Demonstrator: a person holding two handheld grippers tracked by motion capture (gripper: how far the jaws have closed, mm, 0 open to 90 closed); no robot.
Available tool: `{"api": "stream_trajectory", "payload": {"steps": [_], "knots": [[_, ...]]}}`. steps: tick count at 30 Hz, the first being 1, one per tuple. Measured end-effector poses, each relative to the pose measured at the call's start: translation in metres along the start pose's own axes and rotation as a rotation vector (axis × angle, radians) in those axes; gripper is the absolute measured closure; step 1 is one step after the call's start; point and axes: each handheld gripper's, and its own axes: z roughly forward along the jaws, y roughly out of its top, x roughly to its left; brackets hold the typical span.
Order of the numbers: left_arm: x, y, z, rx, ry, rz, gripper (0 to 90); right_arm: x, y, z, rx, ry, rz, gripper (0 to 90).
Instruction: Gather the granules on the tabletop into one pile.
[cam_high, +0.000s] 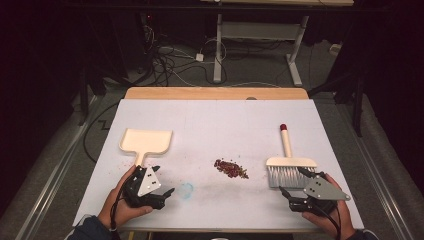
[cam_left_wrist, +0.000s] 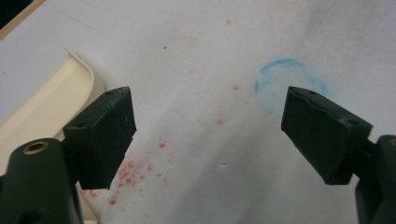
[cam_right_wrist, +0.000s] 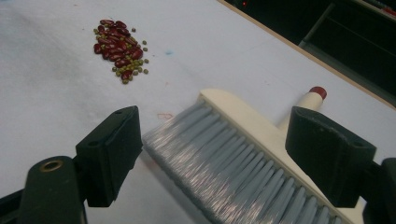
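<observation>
The left claw is released, its jaws spread wide over bare white counter and holding nothing. In the left gripper view a faint blue ring on the sheet lies just past the jaw on that view's right, and small red specks dot the surface near the other jaw. The cream dustpan lies just beyond this claw, its handle pointing back toward the person's left hand.

The right claw is also released, jaws apart with nothing gripped. In the right gripper view they stand to either side of the brush's grey bristles; whether either jaw touches them I cannot tell. The brush lies flat, bristles toward the person, and its cream handle with a red tip points away. The right hand holds the gripper at the near edge.

Between dustpan and brush, a small pile of red beans and green peas sits on the counter, apart from both claws.
</observation>
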Motion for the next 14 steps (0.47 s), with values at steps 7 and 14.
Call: {"api": "stream_trajectory", "payload": {"steps": [7, 14], "knots": [[0.0007, 0.002, 0.0018, 0.006, -0.002, 0.005, 16.9, -0.0023, -0.0011, -0.0014, 0.0, 0.001, 0.002, 19.5], [0.0018, 0.0017, 0.0028, 0.009, -0.003, 0.003, 17.0, -0.0029, 0.0003, -0.0025, -0.003, -0.01, -0.011, 19.5]]}}
